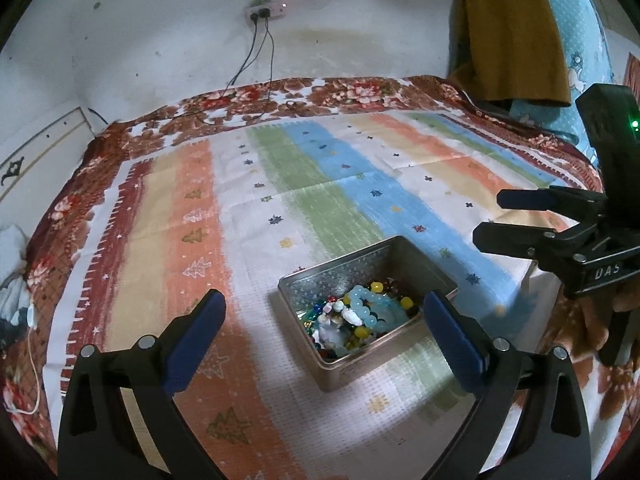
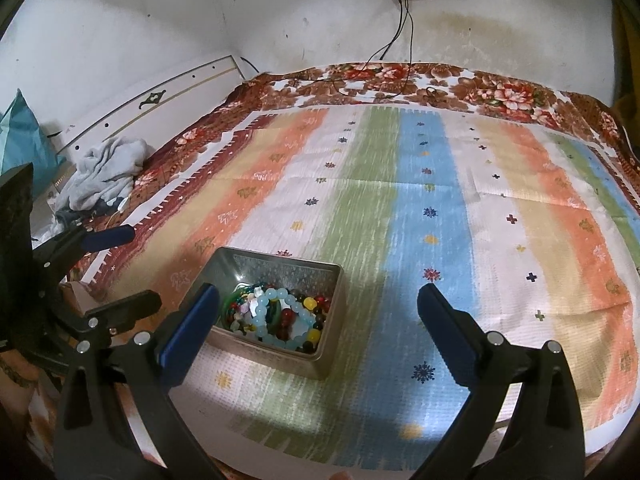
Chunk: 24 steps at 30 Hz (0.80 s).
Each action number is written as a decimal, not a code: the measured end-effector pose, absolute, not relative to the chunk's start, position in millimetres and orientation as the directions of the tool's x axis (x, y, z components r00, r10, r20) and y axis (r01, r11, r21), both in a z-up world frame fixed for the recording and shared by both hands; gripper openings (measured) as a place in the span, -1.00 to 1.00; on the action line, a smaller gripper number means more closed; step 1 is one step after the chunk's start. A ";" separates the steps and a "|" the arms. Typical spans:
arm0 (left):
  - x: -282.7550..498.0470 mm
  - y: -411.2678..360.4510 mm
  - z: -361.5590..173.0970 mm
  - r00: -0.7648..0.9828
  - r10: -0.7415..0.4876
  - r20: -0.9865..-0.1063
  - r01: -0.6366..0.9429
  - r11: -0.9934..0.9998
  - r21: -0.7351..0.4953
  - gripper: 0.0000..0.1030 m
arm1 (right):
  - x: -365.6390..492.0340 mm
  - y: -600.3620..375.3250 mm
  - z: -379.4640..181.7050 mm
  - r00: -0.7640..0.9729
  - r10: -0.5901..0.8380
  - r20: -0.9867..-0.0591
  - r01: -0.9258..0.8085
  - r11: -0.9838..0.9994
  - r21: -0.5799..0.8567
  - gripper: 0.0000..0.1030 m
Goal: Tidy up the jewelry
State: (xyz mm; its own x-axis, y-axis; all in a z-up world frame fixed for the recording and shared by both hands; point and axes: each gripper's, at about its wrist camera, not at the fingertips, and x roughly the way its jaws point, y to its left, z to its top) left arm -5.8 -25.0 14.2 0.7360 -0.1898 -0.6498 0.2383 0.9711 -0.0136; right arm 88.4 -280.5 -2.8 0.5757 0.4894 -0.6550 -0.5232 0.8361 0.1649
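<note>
— So, what is seen of the jewelry and its container?

— A rectangular metal tin (image 1: pixel 362 276), silvery and with an embossed pattern on its inner walls, is set open on the cloth. It is filled with beaded jewelry (image 1: pixel 360 316): a bracelet of smooth, pale blue round beads (image 2: pixel 276 312) is laid on top, and glossy yellow, red and dark beads are heaped around it with a few whitish, irregular pieces.

— And how are the grippers held?

— The left gripper (image 1: pixel 324 340) is spread wide, nothing gripped, with the tin seen between its blue-padded fingers (image 1: pixel 192 340). The right gripper (image 2: pixel 318 328) is likewise opened wide and empty; the tin is placed just inside its left finger. Each frame is made of matte black plastic with silver rivets.

— What is noted of the surface and room?

— A woven, waffle-textured striped cloth (image 2: pixel 420 208) in orange, green, blue, cream and white, dotted with small stars, crosses and tree motifs, is spread over a quilted floral blanket (image 2: pixel 400 76) in reds and browns. A stained white wall (image 1: pixel 160 32) is seen behind, where a power strip (image 1: pixel 266 10) is mounted and two dark cables (image 1: pixel 260 56) are hung down to the blanket. A crumpled grey cloth (image 2: pixel 108 172) is left at the bed's edge, and a mustard garment (image 1: pixel 512 32) is draped over blue patterned fabric.

— Is any writing legible?

— The letters "DAS" (image 1: pixel 606 271) are read on the right gripper's black body in the left wrist view; nothing more can be made out.
</note>
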 end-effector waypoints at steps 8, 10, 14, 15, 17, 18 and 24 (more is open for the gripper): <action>-10.3 -24.6 10.2 0.746 -0.167 -0.644 0.204 0.979 -0.017 0.89 | 88.9 -278.8 -6.4 0.570 0.490 -0.660 -0.524 0.835 0.168 0.90; -10.2 -23.4 9.3 0.749 -0.152 -0.645 0.189 0.982 -0.013 0.89 | 88.9 -278.3 -7.4 0.569 0.489 -0.661 -0.524 0.835 0.167 0.90; -10.0 -20.2 9.0 0.749 -0.144 -0.647 0.174 0.985 -0.017 0.89 | 89.3 -276.7 -10.7 0.564 0.485 -0.669 -0.523 0.836 0.166 0.90; -10.1 -19.8 8.8 0.749 -0.142 -0.647 0.172 0.985 -0.018 0.89 | 89.6 -276.3 -11.0 0.562 0.484 -0.670 -0.523 0.836 0.165 0.90; -10.0 -19.6 8.1 0.748 -0.141 -0.649 0.169 0.985 -0.020 0.89 | 89.1 -275.8 -12.0 0.561 0.482 -0.673 -0.523 0.837 0.164 0.90; -10.0 -19.3 7.9 0.747 -0.141 -0.650 0.168 0.986 -0.021 0.89 | 89.6 -276.0 -11.1 0.562 0.484 -0.671 -0.523 0.836 0.166 0.90; -10.1 -18.9 7.6 0.746 -0.136 -0.652 0.161 0.987 -0.021 0.89 | 89.8 -275.2 -12.1 0.561 0.482 -0.673 -0.522 0.837 0.164 0.90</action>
State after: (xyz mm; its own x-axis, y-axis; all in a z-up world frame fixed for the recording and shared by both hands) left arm -10.1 -18.9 7.6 0.7463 -0.1361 -0.6515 0.1614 0.9867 -0.0212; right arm 89.8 -275.2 -12.1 0.5610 0.4821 -0.6729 -0.5225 0.8368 0.1639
